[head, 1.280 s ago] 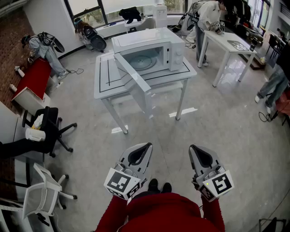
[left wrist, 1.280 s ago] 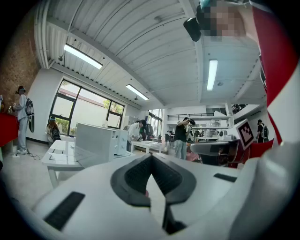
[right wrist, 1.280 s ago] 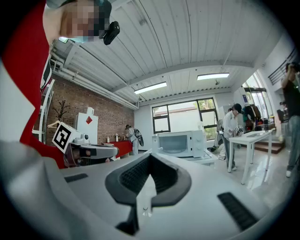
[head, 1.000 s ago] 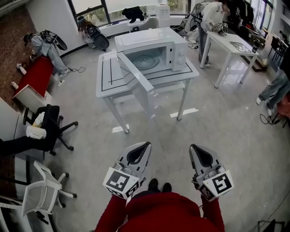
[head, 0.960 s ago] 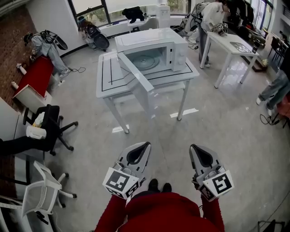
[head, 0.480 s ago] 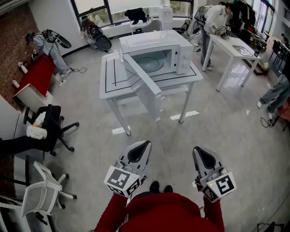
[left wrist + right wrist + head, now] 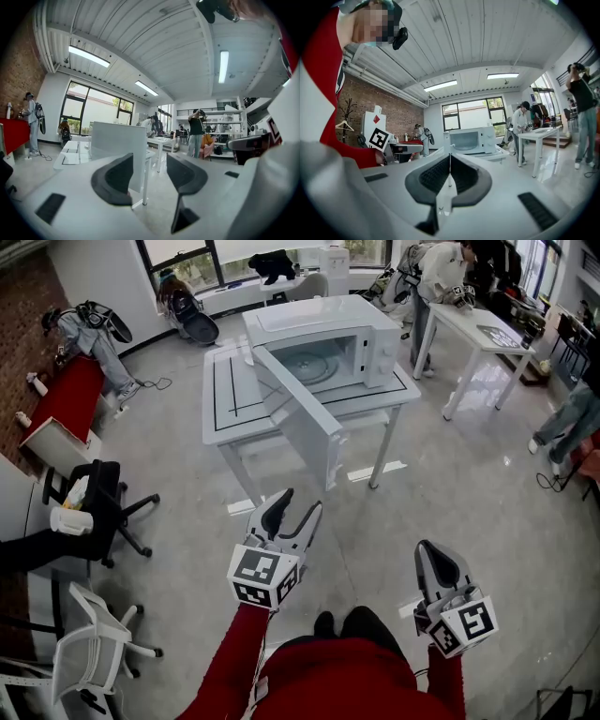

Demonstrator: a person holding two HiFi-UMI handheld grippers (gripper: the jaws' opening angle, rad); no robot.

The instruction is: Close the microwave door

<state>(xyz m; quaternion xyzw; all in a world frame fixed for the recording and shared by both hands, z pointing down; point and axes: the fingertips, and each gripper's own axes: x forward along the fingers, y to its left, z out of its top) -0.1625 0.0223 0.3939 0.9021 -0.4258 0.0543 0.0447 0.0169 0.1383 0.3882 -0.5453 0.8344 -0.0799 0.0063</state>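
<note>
A white microwave (image 7: 319, 338) stands on a white table (image 7: 225, 399), its door (image 7: 298, 413) swung wide open toward me over the table's front edge. My left gripper (image 7: 295, 507) is raised ahead of me, short of the door and apart from it. Its jaws have just been opening and stand open with nothing between them. In the left gripper view the door (image 7: 117, 150) shows as a white panel beyond the left gripper (image 7: 149, 176). My right gripper (image 7: 439, 563) hangs low at the right, shut and empty. The right gripper view has the microwave (image 7: 471, 139) far beyond the right gripper (image 7: 450, 171).
A second white table (image 7: 478, 334) stands at the back right with a person beside it. Office chairs (image 7: 98, 498) are at the left, and a red bench (image 7: 66, 399) lies along the brick wall. Grey floor lies between me and the microwave table.
My left gripper has moved forward toward the open door and its jaws have gone from shut to open. The right gripper has stayed low and shut. The microwave table looks a little nearer.
</note>
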